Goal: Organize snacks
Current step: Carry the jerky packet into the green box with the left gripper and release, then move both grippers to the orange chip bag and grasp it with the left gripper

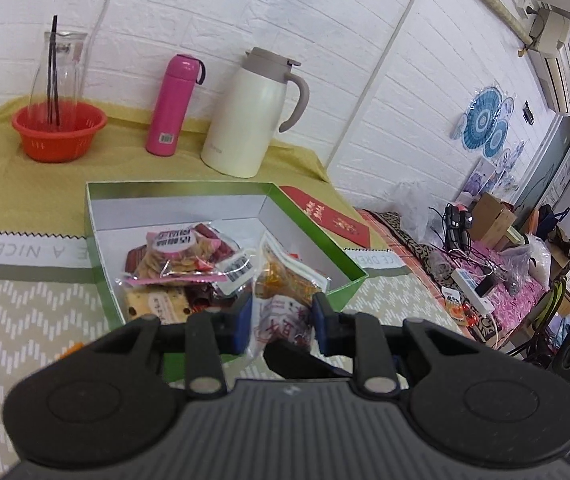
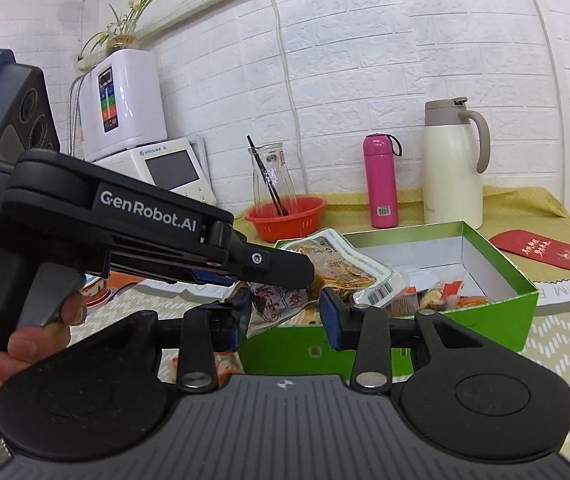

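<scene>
A green box (image 1: 317,236) with a white inside holds several snack packets (image 1: 181,256). It also shows in the right wrist view (image 2: 485,320). My left gripper (image 1: 283,320) is shut on a clear snack packet with red print (image 1: 285,320), held over the box's near edge. My right gripper (image 2: 285,308) is shut on the same packet's lower end (image 2: 273,300), at the box's left corner. The left gripper (image 2: 285,268) reaches in from the left and pinches the packet above the right gripper. A second packet with a barcode (image 2: 349,268) hangs over the box rim beside it.
At the back of the yellow cloth stand a red basket (image 1: 59,132) with a glass carafe, a pink flask (image 1: 173,104) and a cream thermos jug (image 1: 253,116). A red envelope (image 1: 325,216) lies right of the box. A cluttered side table (image 1: 485,264) stands to the right.
</scene>
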